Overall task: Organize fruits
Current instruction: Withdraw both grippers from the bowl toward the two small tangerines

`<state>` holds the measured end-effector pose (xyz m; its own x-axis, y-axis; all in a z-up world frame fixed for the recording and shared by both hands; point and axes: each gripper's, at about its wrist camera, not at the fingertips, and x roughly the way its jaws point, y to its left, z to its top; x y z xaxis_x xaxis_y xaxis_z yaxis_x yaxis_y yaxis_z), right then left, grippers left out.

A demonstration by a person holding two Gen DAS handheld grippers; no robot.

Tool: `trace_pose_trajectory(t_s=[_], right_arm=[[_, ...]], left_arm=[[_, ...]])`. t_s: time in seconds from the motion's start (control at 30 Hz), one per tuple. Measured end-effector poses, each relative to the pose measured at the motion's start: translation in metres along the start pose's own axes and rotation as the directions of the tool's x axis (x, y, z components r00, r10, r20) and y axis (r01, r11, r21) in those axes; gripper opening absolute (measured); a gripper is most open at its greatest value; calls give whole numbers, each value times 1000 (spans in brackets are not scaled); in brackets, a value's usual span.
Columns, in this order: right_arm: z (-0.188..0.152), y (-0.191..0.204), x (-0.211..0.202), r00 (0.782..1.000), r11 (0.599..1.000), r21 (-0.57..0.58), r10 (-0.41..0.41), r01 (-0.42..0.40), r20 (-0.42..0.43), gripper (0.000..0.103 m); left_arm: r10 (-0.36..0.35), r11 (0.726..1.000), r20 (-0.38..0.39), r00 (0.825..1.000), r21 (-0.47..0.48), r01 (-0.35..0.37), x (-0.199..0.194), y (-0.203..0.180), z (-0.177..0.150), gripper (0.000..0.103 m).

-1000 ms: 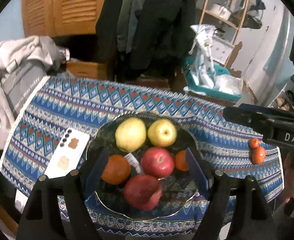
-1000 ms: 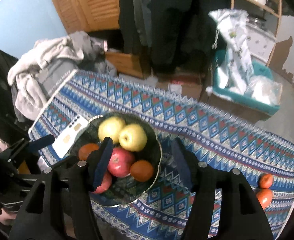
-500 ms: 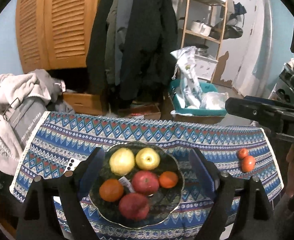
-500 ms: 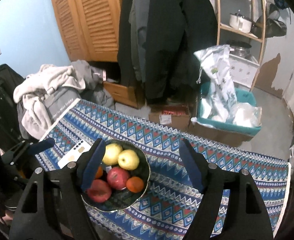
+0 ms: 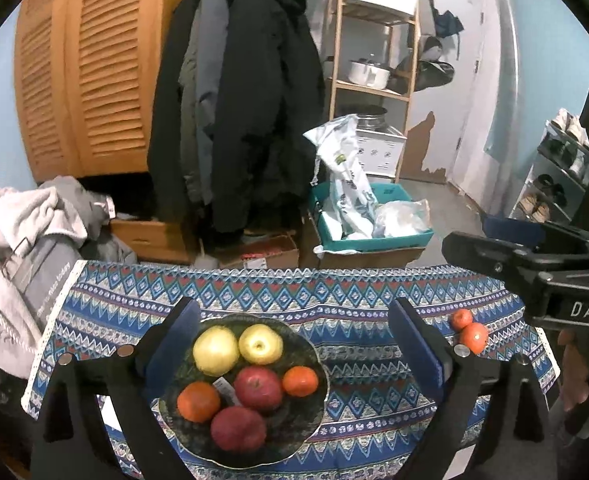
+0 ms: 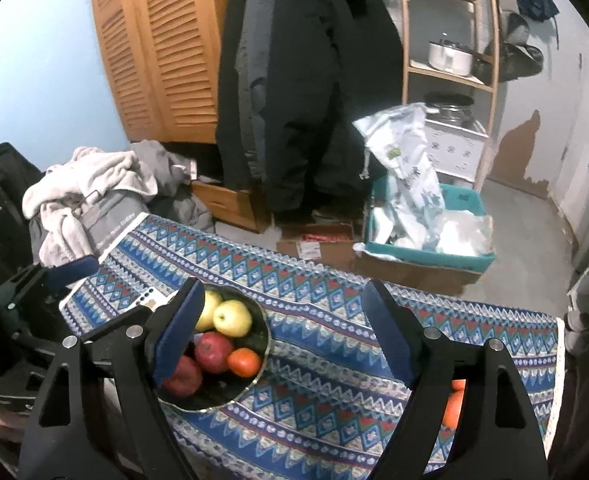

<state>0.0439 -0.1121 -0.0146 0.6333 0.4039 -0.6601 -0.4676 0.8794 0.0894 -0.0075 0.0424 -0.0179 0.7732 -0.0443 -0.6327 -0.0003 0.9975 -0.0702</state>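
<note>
A dark glass bowl (image 5: 294, 420) stands on the patterned blue tablecloth (image 5: 358, 304). It holds two yellow apples (image 5: 260, 344), a red apple (image 5: 258, 388), a dark red fruit (image 5: 238, 428) and two oranges (image 5: 198, 401). Two tangerines (image 5: 473, 337) lie on the cloth far to the right. My left gripper (image 5: 294, 346) hovers above the bowl, its jaws opening with nothing held. My right gripper (image 6: 282, 336) hangs over the cloth just right of the bowl (image 6: 214, 398), jaws also opening and empty. Its right finger partly hides the tangerines (image 6: 452, 404).
A white phone (image 6: 150, 300) lies left of the bowl. Piled clothes (image 5: 18, 232) sit off the table's left end. Beyond the far edge are hanging coats (image 5: 246, 120), a teal crate of bags (image 5: 374, 224) and a wooden shelf (image 5: 374, 80). A hand (image 5: 574, 360) holds the right gripper.
Both grippers have risen and drawn back from the table, so the bowl looks smaller and lower. Both pairs of jaws have spread wider. The fruits have not moved.
</note>
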Motion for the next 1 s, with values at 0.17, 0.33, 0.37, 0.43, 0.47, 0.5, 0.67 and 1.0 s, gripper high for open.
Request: trace_pose_trajectory(t_s=[0.17, 0.33, 0.37, 0.43, 0.47, 0.5, 0.67, 1.0], right_arm=[[-10, -22, -3, 1000, 999, 35, -21, 21, -13, 81], [-21, -43, -10, 998, 996, 63, -56, 58, -21, 81], [-23, -48, -12, 998, 996, 71, -61, 62, -20, 81], [-26, -56, -16, 997, 994, 82, -72, 74, -20, 81], [-29, -61, -19, 996, 993, 87, -84, 85, -19, 81], [-31, -65, -21, 995, 991, 91, -94, 96, -19, 81], [-45, -92, -26, 989, 981, 128, -143, 147, -40, 81], [-77, -150, -22, 969, 947, 215, -216, 239, -124, 81]], left_arm=[[-14, 999, -11, 1000, 38, 14, 7, -21, 1, 98], [-49, 997, -34, 998, 56, 51, 15, -40, 1, 98], [-53, 997, -33, 998, 59, 55, 16, -44, 1, 98], [-55, 996, -36, 998, 67, 57, 18, -51, 0, 98], [-62, 995, -40, 997, 72, 65, 20, -56, 1, 98], [-70, 994, -46, 996, 76, 73, 22, -61, 1, 98], [-110, 990, -86, 990, 80, 117, 35, -81, 1, 98], [-129, 979, -150, 980, 135, 150, 69, -116, -6, 98]])
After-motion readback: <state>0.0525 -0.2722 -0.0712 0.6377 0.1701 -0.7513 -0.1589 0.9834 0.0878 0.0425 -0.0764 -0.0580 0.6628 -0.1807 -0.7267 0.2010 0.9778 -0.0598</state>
